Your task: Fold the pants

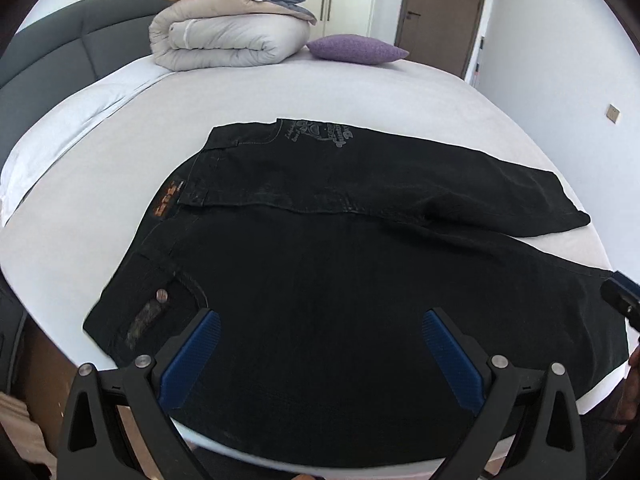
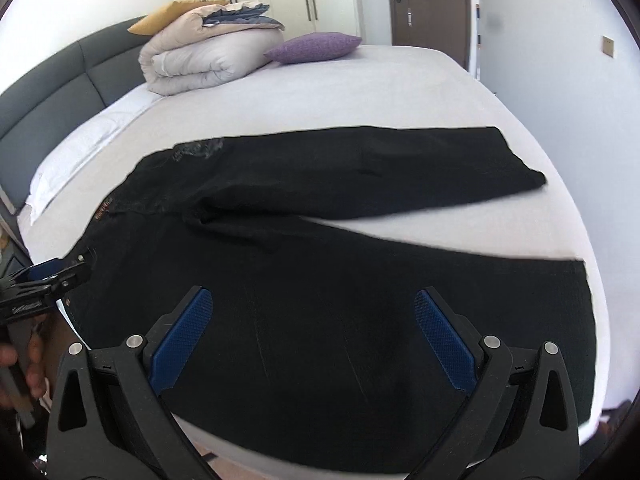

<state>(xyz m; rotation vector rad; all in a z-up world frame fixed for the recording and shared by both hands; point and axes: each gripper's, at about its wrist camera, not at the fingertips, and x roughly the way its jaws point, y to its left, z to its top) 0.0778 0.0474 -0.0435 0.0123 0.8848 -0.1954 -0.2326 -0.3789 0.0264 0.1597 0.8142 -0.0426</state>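
Note:
Black pants (image 1: 328, 264) lie spread flat on the white bed (image 1: 328, 88), waistband to the left and both legs running right in a V. The same pants (image 2: 320, 280) fill the lower half of the right wrist view. My left gripper (image 1: 320, 328) hovers open over the near hip area, beside the front pocket and rivet, its blue pads wide apart and holding nothing. Over the near leg, my right gripper (image 2: 314, 306) stands open too, with empty fingers. The left gripper shows as a dark tool (image 2: 44, 284) at the right wrist view's left edge.
A folded duvet (image 1: 228, 36) with cushions and folded clothes on top sits at the bed's head, a purple pillow (image 1: 356, 49) beside it. The grey headboard (image 1: 52, 56) runs along the left. Bare sheet lies beyond the pants. A hand (image 2: 24, 364) shows at lower left.

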